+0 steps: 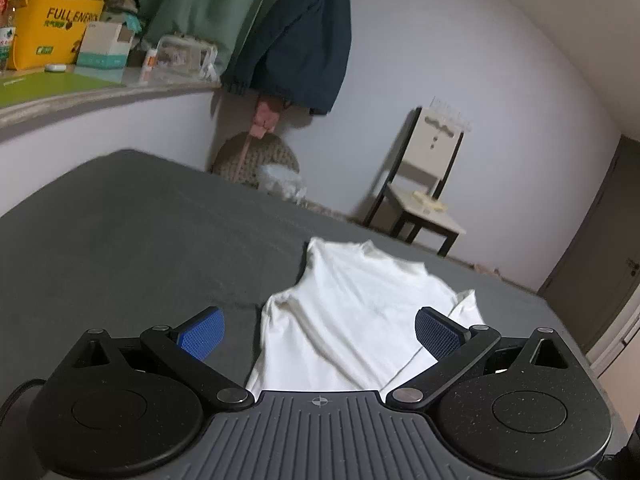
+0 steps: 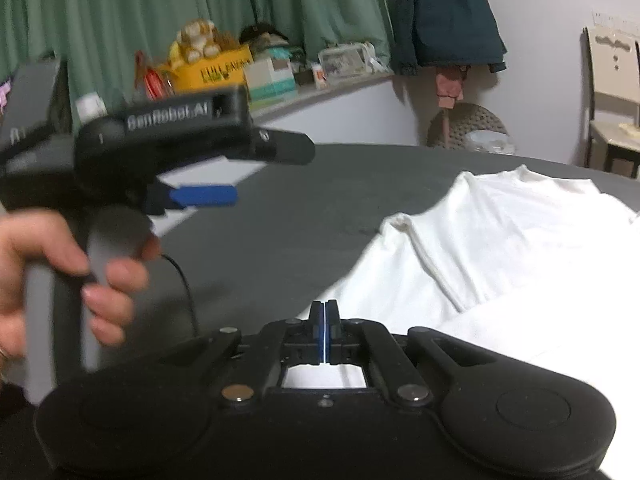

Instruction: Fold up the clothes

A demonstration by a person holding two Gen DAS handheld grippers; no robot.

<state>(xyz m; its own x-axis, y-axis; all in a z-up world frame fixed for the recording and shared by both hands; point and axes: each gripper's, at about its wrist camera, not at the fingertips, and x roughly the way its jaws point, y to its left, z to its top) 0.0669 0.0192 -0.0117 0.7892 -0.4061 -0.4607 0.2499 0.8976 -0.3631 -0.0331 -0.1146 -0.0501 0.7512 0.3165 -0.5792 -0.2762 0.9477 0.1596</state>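
Observation:
A white shirt (image 1: 352, 288) lies spread on the dark grey bed (image 1: 120, 240), collar end away from me. My left gripper (image 1: 320, 332) hovers over its near part, open, with its blue pads (image 1: 202, 334) wide apart and nothing between them. In the right wrist view the shirt (image 2: 500, 232) fills the right side. My right gripper (image 2: 325, 320) is shut at the shirt's near edge, with a thin white strip of cloth between its pads. The left gripper (image 2: 200, 196), blurred, is held by a hand (image 2: 60, 272) at the left above the bed (image 2: 300, 200).
A ledge (image 1: 80, 92) along the wall carries a yellow bag (image 1: 48, 36), boxes and small items. A dark jacket (image 1: 304, 40) hangs above a woven basket (image 1: 256, 160). A chair (image 1: 424, 184) stands beyond the bed and a door (image 1: 600, 240) is at right.

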